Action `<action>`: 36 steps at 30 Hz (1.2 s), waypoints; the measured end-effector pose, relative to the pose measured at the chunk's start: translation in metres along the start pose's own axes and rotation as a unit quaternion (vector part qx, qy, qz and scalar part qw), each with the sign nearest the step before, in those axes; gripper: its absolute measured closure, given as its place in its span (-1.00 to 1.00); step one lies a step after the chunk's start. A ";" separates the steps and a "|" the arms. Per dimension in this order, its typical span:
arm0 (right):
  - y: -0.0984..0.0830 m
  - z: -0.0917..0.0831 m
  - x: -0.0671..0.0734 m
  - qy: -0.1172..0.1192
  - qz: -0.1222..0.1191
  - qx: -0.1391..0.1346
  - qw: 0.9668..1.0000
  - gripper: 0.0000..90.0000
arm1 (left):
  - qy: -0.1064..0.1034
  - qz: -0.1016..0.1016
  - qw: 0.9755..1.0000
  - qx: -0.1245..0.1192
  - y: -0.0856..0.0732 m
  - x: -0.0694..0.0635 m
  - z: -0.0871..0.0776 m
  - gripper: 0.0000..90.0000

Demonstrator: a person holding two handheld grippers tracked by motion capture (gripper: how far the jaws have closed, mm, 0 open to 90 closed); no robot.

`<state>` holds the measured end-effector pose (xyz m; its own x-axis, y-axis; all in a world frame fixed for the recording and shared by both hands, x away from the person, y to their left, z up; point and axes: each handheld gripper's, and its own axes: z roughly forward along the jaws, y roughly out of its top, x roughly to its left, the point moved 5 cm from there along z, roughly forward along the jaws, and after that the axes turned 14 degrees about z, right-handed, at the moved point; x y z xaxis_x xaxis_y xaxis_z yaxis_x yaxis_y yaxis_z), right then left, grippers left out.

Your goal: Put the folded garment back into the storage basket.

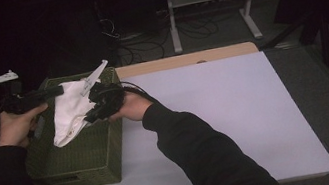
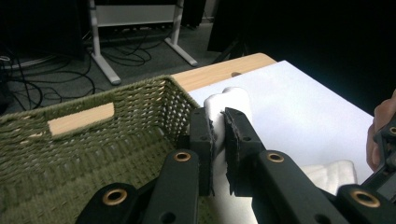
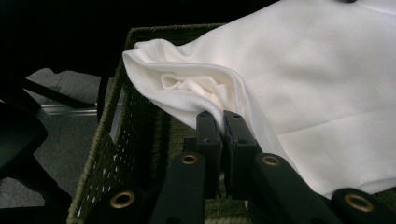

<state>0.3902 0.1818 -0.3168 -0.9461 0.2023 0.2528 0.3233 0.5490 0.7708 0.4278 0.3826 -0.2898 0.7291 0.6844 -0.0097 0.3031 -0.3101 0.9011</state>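
Left tool (image 1: 58,90) pinches a fold of the white cloth (image 1: 72,112) between its pressed-together jaws, and the right tool (image 1: 91,118) clamps another edge of the same cloth (image 3: 327,79); the left gripper view shows cloth (image 2: 233,100) bulging out past the jaw tips. Cloth hangs stretched between the two tools above the green basket (image 1: 87,156), which sits at the 9 o'clock side of the table (image 1: 239,125), with a loose tail drooping toward 7 o'clock onto the basket rim. Judging from this, the thin grip could let the fabric slide out if the hands pull apart too hard. That drooping tail may catch on the woven rim and drag the basket off the table's near left edge, where it already overhangs a little. Uneven lifting could also bunch the cloth rather than spread it
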 end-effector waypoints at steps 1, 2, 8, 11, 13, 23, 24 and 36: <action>0.001 0.003 0.000 0.001 0.002 0.001 1.000 0.89 | 0.001 -0.002 1.000 0.000 -0.002 0.001 0.000 0.82; 0.001 0.005 0.000 0.002 0.002 0.002 1.000 0.89 | 0.000 -0.002 1.000 0.002 -0.004 0.002 -0.001 0.82; -0.002 0.022 -0.002 0.004 0.006 0.012 1.000 0.88 | 0.002 -0.011 1.000 0.012 -0.017 0.007 0.000 0.82; -0.004 0.027 -0.002 0.005 0.008 0.016 1.000 0.89 | 0.001 -0.016 1.000 0.018 -0.024 0.009 0.002 0.82; -0.006 0.031 -0.003 0.005 0.009 0.020 1.000 0.88 | 0.002 -0.018 1.000 0.026 -0.029 0.010 0.005 0.82; -0.021 0.048 -0.006 0.005 0.016 0.042 0.999 0.88 | -0.005 -0.026 0.998 0.051 -0.048 0.010 0.017 0.82; -0.021 0.048 -0.006 0.005 0.016 0.042 0.999 0.88 | -0.006 -0.025 0.998 0.055 -0.050 0.009 0.019 0.82; -0.032 0.050 -0.004 0.010 0.014 0.056 0.998 0.83 | -0.019 -0.028 0.996 0.077 -0.060 0.006 0.032 0.82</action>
<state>0.3844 0.2039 -0.3717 -0.9363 0.2035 0.2864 0.3491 0.6307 0.6931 0.4332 0.3842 -0.3581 0.7306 0.6784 -0.0770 0.4326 -0.3727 0.8210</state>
